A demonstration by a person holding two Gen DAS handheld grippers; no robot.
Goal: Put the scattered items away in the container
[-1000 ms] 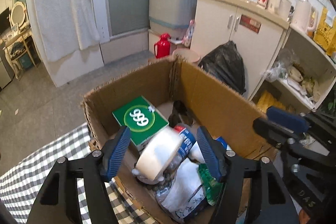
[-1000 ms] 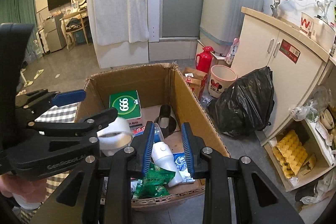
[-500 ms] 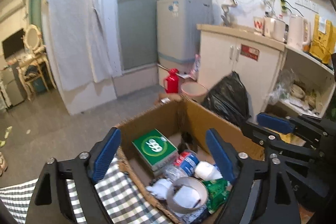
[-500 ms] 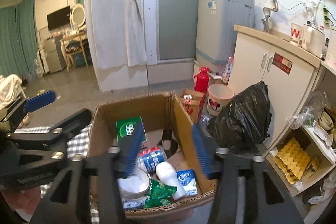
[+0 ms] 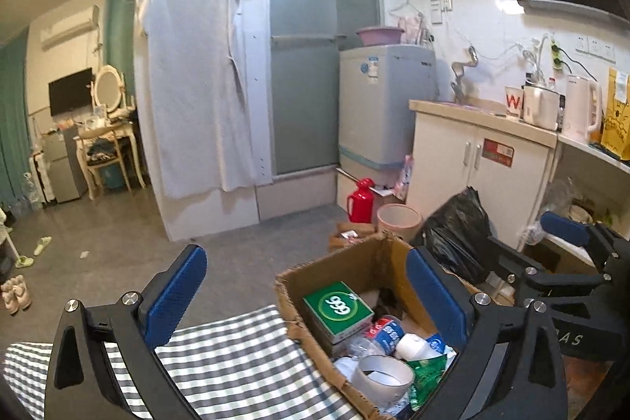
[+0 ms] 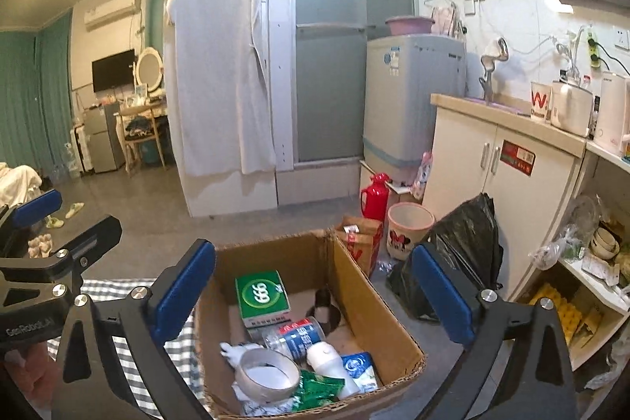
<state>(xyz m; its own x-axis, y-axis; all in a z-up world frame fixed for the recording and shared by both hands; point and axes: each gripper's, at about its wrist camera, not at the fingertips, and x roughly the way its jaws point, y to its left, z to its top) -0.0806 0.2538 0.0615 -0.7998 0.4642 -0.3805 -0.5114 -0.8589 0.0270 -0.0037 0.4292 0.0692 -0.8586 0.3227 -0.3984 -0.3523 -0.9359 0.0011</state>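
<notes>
Both tongs are opening wide with nothing between them: the left tongs and the right tongs hang above the near rim of the cardboard box. Inside the box, below and beyond their tips, lie a green carton, a tape roll, a white bottle, a blue-labelled bottle and what may be a green packet. The box stands just right of the checked worktop.

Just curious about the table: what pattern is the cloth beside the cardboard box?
A grey-and-white check, seen best on the cloth in the left wrist view.
</notes>
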